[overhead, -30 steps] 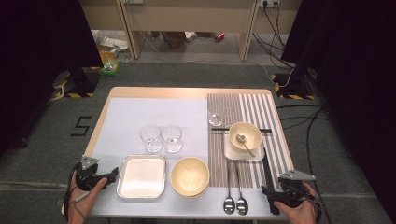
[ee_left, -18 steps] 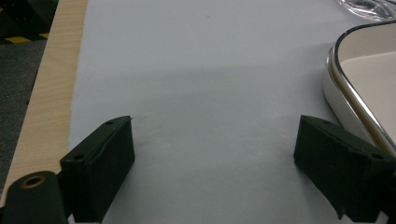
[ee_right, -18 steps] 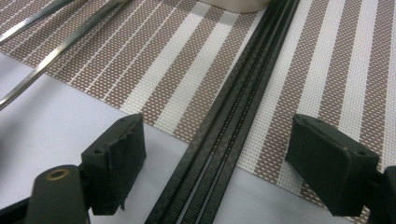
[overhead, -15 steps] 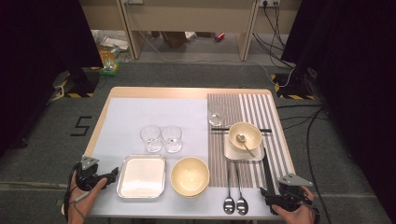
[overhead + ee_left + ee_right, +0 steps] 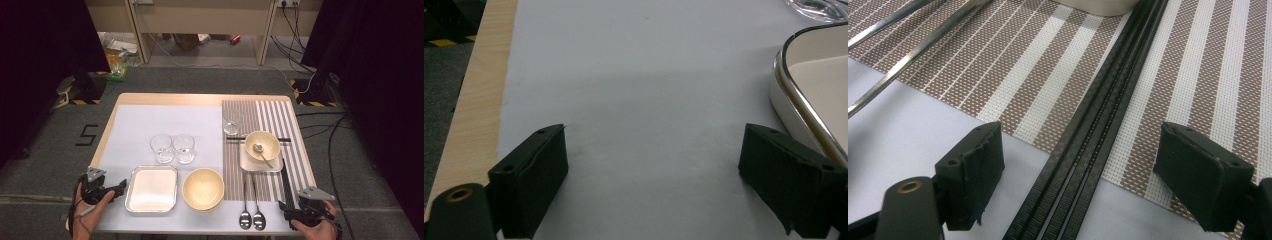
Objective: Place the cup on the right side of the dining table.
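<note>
Grey floor and dark curtains surround a wooden desk covered by a pale sheet, with a striped placemat laid at the far right. Black chopsticks are seen lying along the placemat's near right part, their ends running off it onto the pale sheet. The right tongs are held wide open, one jaw on either side of the chopsticks, nothing gripped. The left tongs are likewise open and empty, poised over bare sheet just beside the metal tray. Two spoons, a yellow bowl, two glasses, a third glass and a bowl on a small plate are noted. The approach to the chopsticks is judged to be in hand. The next move is judged to call for lowering the right tongs and closing squarely across both sticks, so that neither rolls away.
</note>
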{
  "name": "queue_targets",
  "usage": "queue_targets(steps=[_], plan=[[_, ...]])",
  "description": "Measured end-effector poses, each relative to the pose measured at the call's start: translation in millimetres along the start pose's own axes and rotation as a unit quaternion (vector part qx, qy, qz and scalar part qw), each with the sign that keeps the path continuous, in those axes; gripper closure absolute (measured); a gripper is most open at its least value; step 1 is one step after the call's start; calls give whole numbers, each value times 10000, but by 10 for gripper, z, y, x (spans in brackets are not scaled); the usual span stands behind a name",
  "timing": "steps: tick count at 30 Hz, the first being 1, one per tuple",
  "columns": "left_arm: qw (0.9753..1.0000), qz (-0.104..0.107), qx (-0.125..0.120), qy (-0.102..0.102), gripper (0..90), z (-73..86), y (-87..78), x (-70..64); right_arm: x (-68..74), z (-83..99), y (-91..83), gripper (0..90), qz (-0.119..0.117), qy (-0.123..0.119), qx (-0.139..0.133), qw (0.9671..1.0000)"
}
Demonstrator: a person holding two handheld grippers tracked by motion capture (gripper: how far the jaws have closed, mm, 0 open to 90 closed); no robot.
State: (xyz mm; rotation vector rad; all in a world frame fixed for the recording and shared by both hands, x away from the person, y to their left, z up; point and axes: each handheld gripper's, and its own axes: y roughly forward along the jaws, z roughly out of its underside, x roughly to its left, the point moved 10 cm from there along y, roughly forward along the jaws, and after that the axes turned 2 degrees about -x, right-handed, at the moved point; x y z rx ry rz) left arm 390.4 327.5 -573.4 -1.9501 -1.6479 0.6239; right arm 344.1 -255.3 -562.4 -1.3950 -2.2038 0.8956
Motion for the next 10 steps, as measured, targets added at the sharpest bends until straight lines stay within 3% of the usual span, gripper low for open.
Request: queue_targets(steps=[10], plan=[[10000, 2, 0, -1, 112, 0, 0, 0, 0, 1, 0, 199, 1, 11, -15, 10000]])
